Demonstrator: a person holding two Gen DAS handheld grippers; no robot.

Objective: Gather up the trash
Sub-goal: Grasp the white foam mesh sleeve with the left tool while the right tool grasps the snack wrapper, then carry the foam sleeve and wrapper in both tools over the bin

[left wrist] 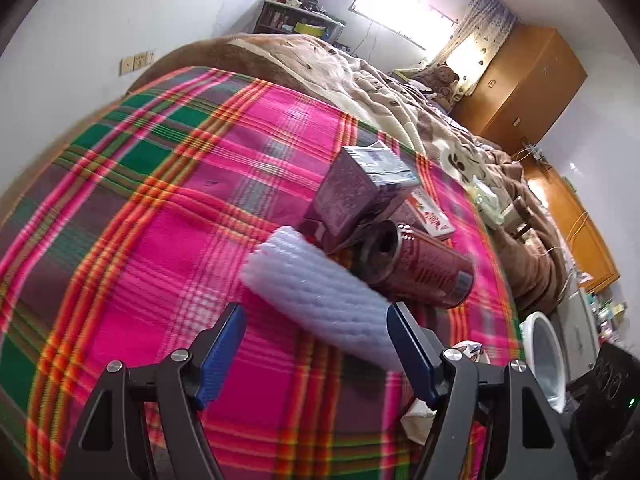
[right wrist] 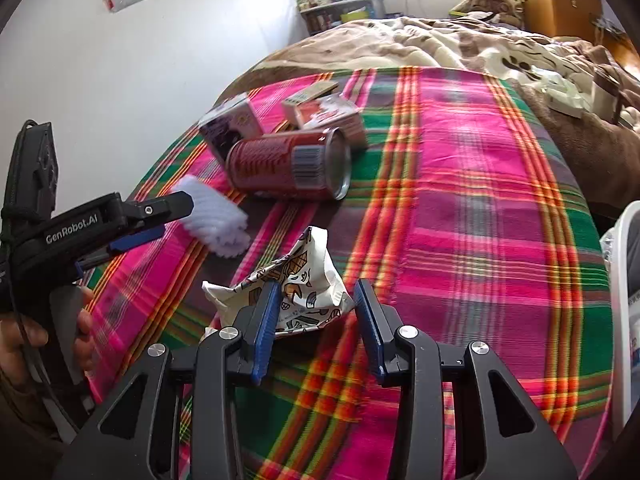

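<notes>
Left gripper [left wrist: 316, 316] has its 2 blue-padded fingers spread wide, w/ nothing between the pads; the near end of the white foam sleeve [left wrist: 316, 292] lies just ahead of them, close to the right-side pad, but I can't tell if it touches. Right gripper [right wrist: 316, 312] is also wide open, fingers on either side of the crumpled printed wrapper [right wrist: 296, 284]; the left-side pad looks to be against the wrapper, though contact isn't certain, and the other stands clear of it. Taking the red can [right wrist: 288, 162] as the landmark: it lies on its side on the plaid blanket [right wrist: 460, 200], open end toward the left wrist cam. The foam sleeve sits just beside the can, on the near-left side in the right wrist view, w/ the left gripper [right wrist: 136, 224] over it. The wrapper is in front of the can, nearer the right gripper, apart from it. Behind the can, a purple carton [left wrist: 352, 196] and a red-and-white box [left wrist: 430, 216] sit close together, the carton nearly against the can. Well to the right of the can, off the blanket edge, is the white bin [left wrist: 544, 356]. Far beyond the can: a brown patterned quilt [left wrist: 400, 92] and a wooden wardrobe [left wrist: 524, 80].
</notes>
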